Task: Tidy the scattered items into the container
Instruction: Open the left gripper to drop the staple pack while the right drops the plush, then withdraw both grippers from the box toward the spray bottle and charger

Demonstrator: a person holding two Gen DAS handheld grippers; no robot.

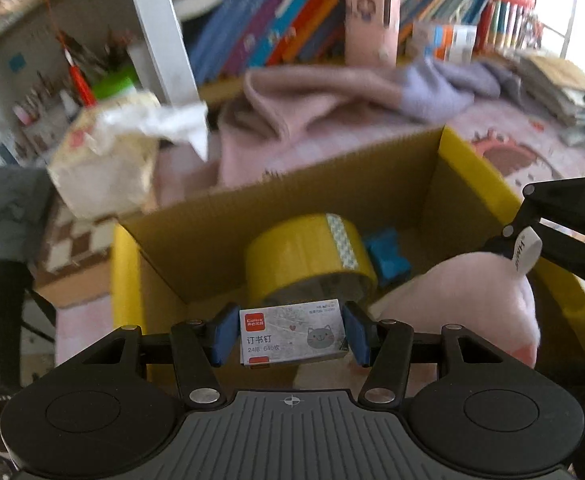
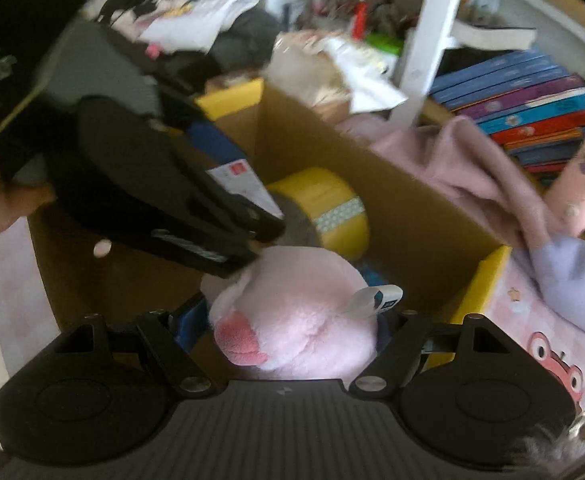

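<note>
1. My left gripper (image 1: 292, 334) clamps a small grey cardboard staple box with a cat drawing (image 1: 293, 331) between its 2 blue pads, held above the near edge of the open corrugated cardboard box with yellow-taped rims (image 1: 472, 168).
2. My right gripper (image 2: 292, 322) grips a round pink plush toy with a white label (image 2: 296, 312), jaws set wide around it, over the same box.
3. Inside the box I see 1 yellow tape roll (image 1: 312, 256) standing beside a small blue object (image 1: 388, 256).
4. Pink cloth (image 1: 332, 104) and books (image 1: 292, 24) lie behind the box.
</note>
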